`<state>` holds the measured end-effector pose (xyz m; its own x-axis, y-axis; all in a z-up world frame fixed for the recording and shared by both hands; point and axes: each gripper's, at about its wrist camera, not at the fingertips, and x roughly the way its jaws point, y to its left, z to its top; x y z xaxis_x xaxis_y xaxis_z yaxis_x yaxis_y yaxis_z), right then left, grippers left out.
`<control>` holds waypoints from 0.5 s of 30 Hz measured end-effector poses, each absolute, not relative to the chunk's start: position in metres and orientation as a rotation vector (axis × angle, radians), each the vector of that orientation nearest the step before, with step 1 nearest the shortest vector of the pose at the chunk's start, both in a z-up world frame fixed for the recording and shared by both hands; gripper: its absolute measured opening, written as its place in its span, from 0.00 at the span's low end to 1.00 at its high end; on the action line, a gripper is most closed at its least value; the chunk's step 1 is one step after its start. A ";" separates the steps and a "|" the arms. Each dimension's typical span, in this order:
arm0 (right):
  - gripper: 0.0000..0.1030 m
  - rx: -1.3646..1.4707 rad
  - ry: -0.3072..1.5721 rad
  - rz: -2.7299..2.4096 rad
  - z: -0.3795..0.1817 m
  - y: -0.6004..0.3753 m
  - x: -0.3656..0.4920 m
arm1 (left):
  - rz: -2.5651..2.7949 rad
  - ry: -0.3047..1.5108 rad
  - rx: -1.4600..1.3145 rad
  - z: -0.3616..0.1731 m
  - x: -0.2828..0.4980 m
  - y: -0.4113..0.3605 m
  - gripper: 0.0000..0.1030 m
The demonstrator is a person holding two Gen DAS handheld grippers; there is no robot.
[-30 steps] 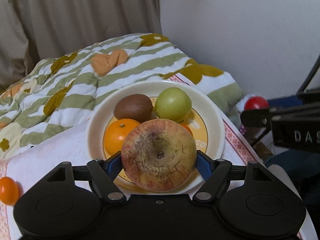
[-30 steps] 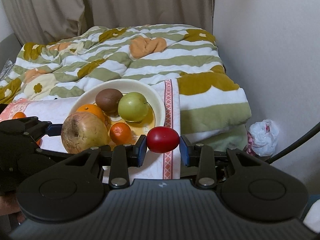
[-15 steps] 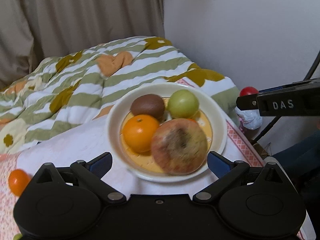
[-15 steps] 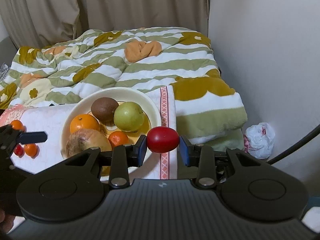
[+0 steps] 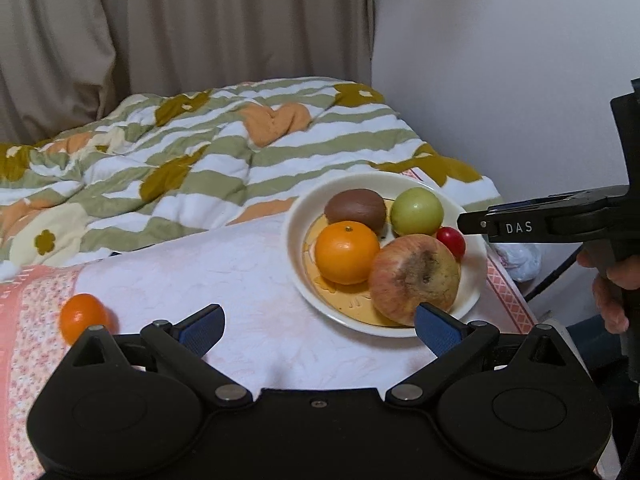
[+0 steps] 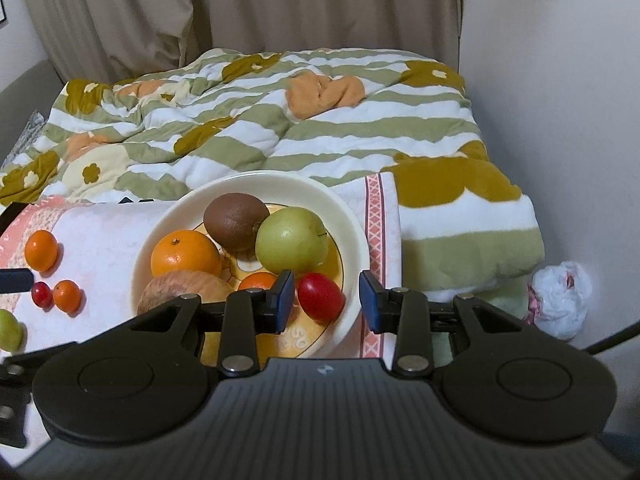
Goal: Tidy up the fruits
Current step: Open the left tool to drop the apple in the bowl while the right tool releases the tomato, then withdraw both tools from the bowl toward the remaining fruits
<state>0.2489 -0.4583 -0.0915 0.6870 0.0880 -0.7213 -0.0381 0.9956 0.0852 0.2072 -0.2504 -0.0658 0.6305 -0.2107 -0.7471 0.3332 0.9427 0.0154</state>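
Note:
A cream plate (image 5: pixel 294 216) (image 6: pixel 352 216) holds a kiwi (image 5: pixel 354 208), a green apple (image 5: pixel 416 212), an orange (image 5: pixel 346 252), a blemished reddish apple (image 5: pixel 414 280) and a red cherry tomato (image 6: pixel 320 297) (image 5: pixel 451 241). My left gripper (image 5: pixel 320 326) is open and empty, pulled back to the plate's left front. My right gripper (image 6: pixel 326 300) is open over the plate's right side; the tomato lies between its jaws, loose on the plate. A small orange (image 6: pixel 258 281) sits behind the left finger.
Loose on the white cloth at the left are a mandarin (image 5: pixel 82 316) (image 6: pixel 41 250), a smaller orange fruit (image 6: pixel 67 295), a red cherry tomato (image 6: pixel 41 294) and a green fruit (image 6: pixel 9 330). A striped quilt (image 6: pixel 280 120) lies behind. A wall is at the right.
My left gripper let go of the blemished apple onto the plate and drew back to the left. My right gripper moved over the plate and opened, releasing the red tomato.

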 end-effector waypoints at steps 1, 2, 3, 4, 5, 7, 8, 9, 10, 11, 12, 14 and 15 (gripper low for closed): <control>0.50 0.063 0.810 0.078 -0.092 -0.458 0.249 | -0.297 0.824 0.157 -0.064 0.204 -0.249 1.00; 0.50 0.061 0.803 0.086 -0.091 -0.458 0.248 | -0.283 0.816 0.153 -0.063 0.202 -0.247 1.00; 0.57 0.063 0.792 0.094 -0.089 -0.458 0.247 | -0.270 0.814 0.148 -0.063 0.200 -0.246 1.00; 0.64 0.066 0.786 0.105 -0.087 -0.458 0.245 | -0.253 0.817 0.139 -0.063 0.197 -0.244 1.00; 0.77 0.070 0.782 0.112 -0.086 -0.458 0.243 | -0.241 0.820 0.129 -0.063 0.194 -0.242 1.00; 0.91 0.071 0.760 0.117 -0.080 -0.457 0.235 | -0.224 0.822 0.111 -0.062 0.188 -0.239 1.00; 0.99 0.065 0.747 0.117 -0.076 -0.457 0.231 | -0.216 0.823 0.105 -0.061 0.184 -0.237 1.00; 1.00 0.058 0.736 0.117 -0.073 -0.456 0.227 | -0.208 0.824 0.102 -0.060 0.181 -0.236 1.00; 1.00 0.050 0.726 0.119 -0.069 -0.455 0.222 | -0.197 0.821 0.098 -0.058 0.178 -0.235 1.00; 1.00 0.043 0.719 0.122 -0.065 -0.454 0.217 | -0.184 0.817 0.093 -0.056 0.174 -0.235 1.00; 1.00 0.037 0.715 0.128 -0.061 -0.453 0.214 | -0.173 0.811 0.085 -0.054 0.170 -0.234 1.00; 1.00 0.020 0.705 0.143 -0.052 -0.449 0.205 | -0.151 0.799 0.063 -0.048 0.161 -0.231 1.00; 1.00 0.011 0.698 0.149 -0.048 -0.447 0.201 | -0.138 0.792 0.053 -0.045 0.156 -0.230 1.00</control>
